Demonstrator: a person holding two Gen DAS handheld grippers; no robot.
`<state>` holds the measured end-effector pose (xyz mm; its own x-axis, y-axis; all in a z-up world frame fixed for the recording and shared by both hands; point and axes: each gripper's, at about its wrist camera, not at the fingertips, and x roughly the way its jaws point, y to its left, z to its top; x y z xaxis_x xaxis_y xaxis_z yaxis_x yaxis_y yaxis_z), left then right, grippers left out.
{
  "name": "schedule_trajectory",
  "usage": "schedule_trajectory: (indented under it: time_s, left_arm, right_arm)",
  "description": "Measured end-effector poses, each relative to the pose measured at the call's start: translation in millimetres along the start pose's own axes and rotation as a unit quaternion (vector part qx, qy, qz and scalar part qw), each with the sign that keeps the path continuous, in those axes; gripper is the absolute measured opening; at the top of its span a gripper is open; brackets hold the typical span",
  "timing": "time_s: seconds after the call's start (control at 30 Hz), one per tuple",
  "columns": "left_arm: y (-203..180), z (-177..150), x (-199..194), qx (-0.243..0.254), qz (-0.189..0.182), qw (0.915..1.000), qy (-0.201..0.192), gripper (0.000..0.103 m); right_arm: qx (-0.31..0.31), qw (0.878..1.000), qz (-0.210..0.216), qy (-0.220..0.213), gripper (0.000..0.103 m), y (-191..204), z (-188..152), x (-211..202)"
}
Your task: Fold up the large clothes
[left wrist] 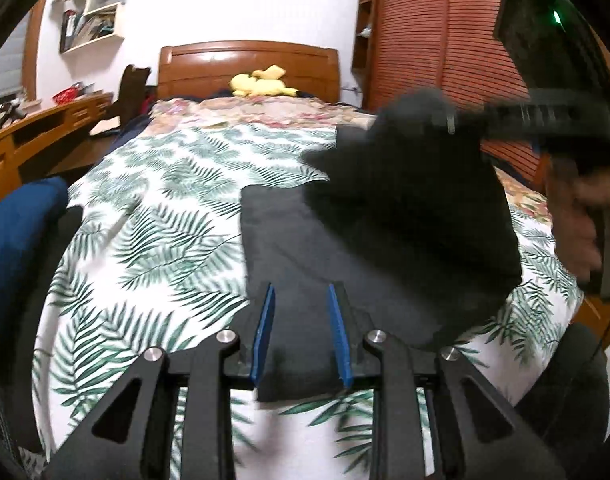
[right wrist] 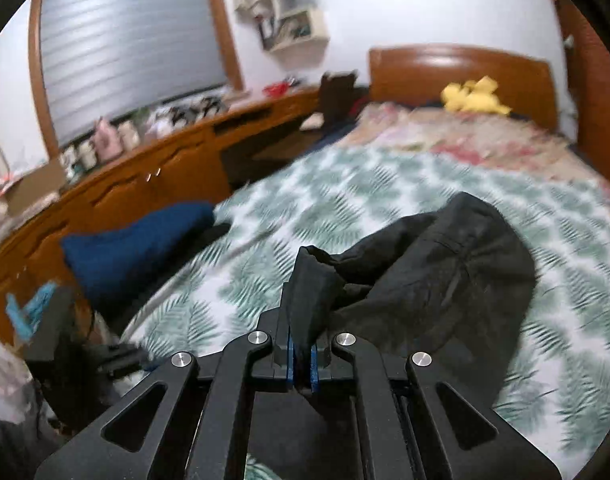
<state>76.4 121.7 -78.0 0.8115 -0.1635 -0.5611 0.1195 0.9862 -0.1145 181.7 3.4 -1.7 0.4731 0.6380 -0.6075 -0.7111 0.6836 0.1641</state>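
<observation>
Showing one black garment [left wrist: 345, 248] spread on one leaf-print bedspread [left wrist: 153, 220], one corner lifted. Right gripper [right wrist: 303, 354]: jaws together, clamped on a fold of that cloth, raised above the bed. Left gripper [left wrist: 301, 320]: two blue pads [left wrist: 265, 332] apart, over the garment's near edge, gripping nothing visible. Also counted: one yellow plush toy [left wrist: 261, 84], one wooden headboard [left wrist: 249, 64], one blue cushion [right wrist: 137, 244].

Black garment [left wrist: 345, 248], partly folded, on the leaf-print bedspread.
A flat rectangular portion is laid at lower centre of the left wrist view; one end is raised and bunched toward the upper right, seen crumpled at centre right of the right wrist view [right wrist: 445, 280].
</observation>
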Motion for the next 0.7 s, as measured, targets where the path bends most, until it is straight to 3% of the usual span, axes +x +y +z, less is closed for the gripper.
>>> schedule_trajectory:
  time_s: [0.13,0.2,0.27,0.3,0.43,0.57,0.7]
  left_arm:
    - [8,-3,-3,-0.006,0.006,1.0,0.0,0.026]
    - [9,-3,-6,-0.007,0.005,1.0,-0.004,0.026]
    - [8,-3,-8,-0.005,0.005,1.0,-0.006,0.026]
    - [9,-2,-8,-0.005,0.004,1.0,-0.007,0.026]
    - [6,0,-7,-0.006,-0.002,0.9999,-0.012,0.026]
    - [-1,4,-10,-0.005,-0.01,0.9997,-0.024,0.026]
    - [-8,10,-12,-0.007,-0.02,0.999,-0.038,0.026]
  right_arm:
    - [-0.008,0.998,0.004,0.054,0.007,10,-25,33]
    - [-0.028,0.998,-0.003,0.054,0.016,17,-30,31]
    - [-0.063,0.997,-0.016,0.039,0.047,24,-30,17]
    - [-0.069,0.997,-0.018,0.033,0.05,26,-29,11]
    - [-0.078,0.996,-0.034,0.019,0.05,17,-22,-16]
    - [-0.063,0.993,-0.099,0.027,0.05,-16,-25,-25]
    - [-0.035,0.989,-0.128,0.062,0.038,-53,-48,-13]
